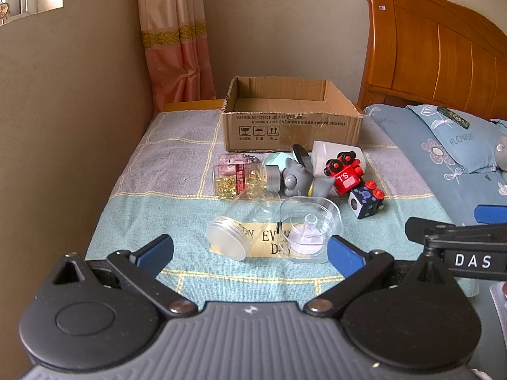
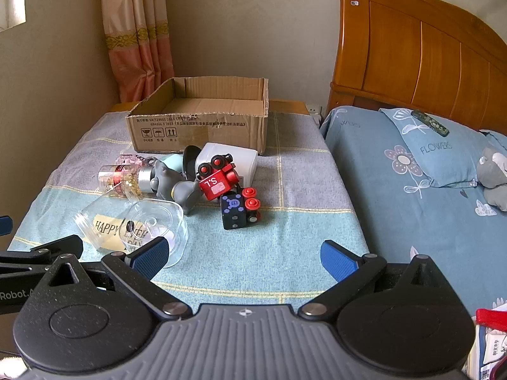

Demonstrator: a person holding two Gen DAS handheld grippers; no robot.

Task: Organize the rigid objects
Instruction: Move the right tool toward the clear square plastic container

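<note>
Cardboard is the likely destination: an open cardboard box [image 1: 291, 117] sits at the far edge of the cloth-covered table [image 1: 158, 164], its inside bare as far as either view shows, so none of the sorting appears done. Just in front of it the rigid objects lie heaped rather than arranged. A capsule bottle [image 1: 240, 179] rests on its side beside a grey figurine [image 1: 296, 177], with a white container [image 1: 336, 155] behind them and a red toy engine [image 1: 343, 172] tipped against it; a black dotted cube [image 1: 364, 204] stands just in front of the engine. Nearest the grippers are a clear jar [image 1: 234, 234] lying down with its frosted lid toward the camera, and a clear square tub [image 1: 312, 231] touching it.

Both tools hang short of the pile, angled down at it. The left gripper [image 1: 250, 253] has its blue pads spread wide with nothing between them, lined up roughly on the jar and tub, probably the first pick since they are closest. The right gripper [image 2: 244, 258] is likewise fully spread and empty, over bare cloth, with the tub near its left pad. A bed [image 2: 412, 174] lies alongside to the right.
</note>
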